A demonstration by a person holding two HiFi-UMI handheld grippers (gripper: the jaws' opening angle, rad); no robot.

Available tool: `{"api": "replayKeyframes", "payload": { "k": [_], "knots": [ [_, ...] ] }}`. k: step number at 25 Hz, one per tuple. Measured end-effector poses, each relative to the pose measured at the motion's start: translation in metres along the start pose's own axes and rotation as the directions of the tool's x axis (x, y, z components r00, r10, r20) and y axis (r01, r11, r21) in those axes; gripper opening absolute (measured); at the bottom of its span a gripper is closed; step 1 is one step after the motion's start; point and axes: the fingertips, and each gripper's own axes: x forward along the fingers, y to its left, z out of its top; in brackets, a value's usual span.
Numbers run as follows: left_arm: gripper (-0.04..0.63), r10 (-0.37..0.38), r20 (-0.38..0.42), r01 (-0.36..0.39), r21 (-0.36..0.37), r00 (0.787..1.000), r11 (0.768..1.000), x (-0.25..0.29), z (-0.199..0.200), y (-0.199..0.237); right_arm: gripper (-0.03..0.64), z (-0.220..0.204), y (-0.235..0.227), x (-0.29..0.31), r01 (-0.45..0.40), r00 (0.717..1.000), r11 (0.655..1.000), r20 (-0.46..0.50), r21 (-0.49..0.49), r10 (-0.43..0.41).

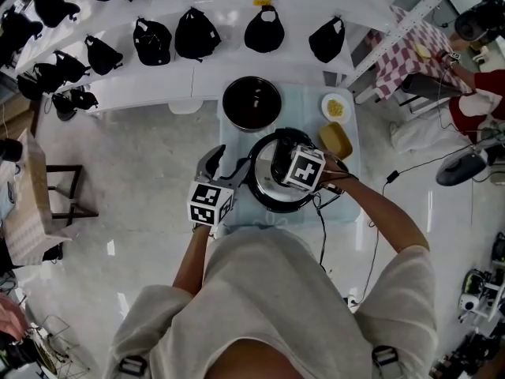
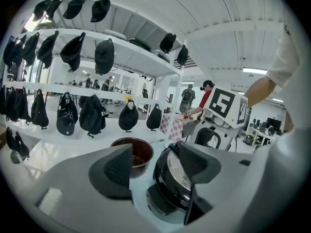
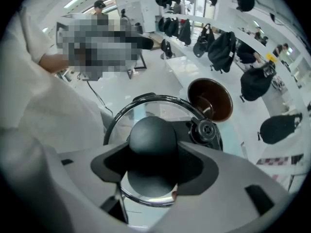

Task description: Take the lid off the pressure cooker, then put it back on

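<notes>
Clamping the right hand-held gripper (image 3: 154,162) on the knob (image 3: 151,139) of the lid (image 3: 146,108), lid lying over the pressure cooker (image 1: 264,192) on the surface (image 1: 304,105). Hovering the left hand-held gripper (image 2: 156,168) wide open and empty beside it. Judging this as either starting the lift-off or finishing the reseating, not showing which.

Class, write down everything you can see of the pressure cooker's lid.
The lid is round, with a shiny, glassy-looking face inside a dark rim. A smooth black knob stands at its centre, and a small black valve sits near the edge. The lid lies over the black cooker on the pale blue table; whether it is fully seated cannot be told. The right gripper has its jaws shut on the knob.
</notes>
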Motion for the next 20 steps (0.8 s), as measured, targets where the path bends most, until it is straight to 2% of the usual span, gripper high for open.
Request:
{"api": "replayKeyframes", "payload": {
  "k": [2, 4, 6, 8, 13, 20],
  "knots": [
    [0.282, -0.006, 0.001, 0.006, 0.003, 1.000, 1.000, 0.001, 0.001, 0.000, 0.272, 0.000, -0.004, 0.000, 0.025, 1.000, 0.991, 0.008, 0.132, -0.027],
    [0.282, -0.014, 0.001, 0.014, 0.004, 1.000, 1.000, 0.002, 0.002, -0.002, 0.272, -0.002, -0.006, -0.001, 0.050, 0.999, 0.968, -0.001, 0.247, -0.051],
    [0.282, -0.024, 0.001, 0.024, 0.009, 1.000, 1.000, 0.004, 0.003, -0.004, 0.272, -0.010, -0.005, -0.002, 0.073, 0.997, 0.949, -0.045, 0.306, -0.062],
    [0.282, -0.034, 0.002, 0.034, 0.014, 0.999, 0.999, 0.006, 0.002, -0.007, 0.272, -0.014, -0.007, -0.002, 0.088, 0.995, 0.947, -0.073, 0.308, -0.069],
    [0.283, -0.040, -0.007, 0.041, 0.014, 0.999, 0.999, 0.009, -0.001, -0.009, 0.272, -0.004, -0.008, 0.001, 0.056, 0.998, 0.964, 0.000, 0.261, -0.058],
    [0.282, -0.038, -0.006, 0.038, 0.016, 0.999, 0.999, 0.008, 0.001, -0.008, 0.272, -0.005, -0.007, 0.000, 0.055, 0.998, 0.965, -0.010, 0.258, -0.054]
  ]
}}
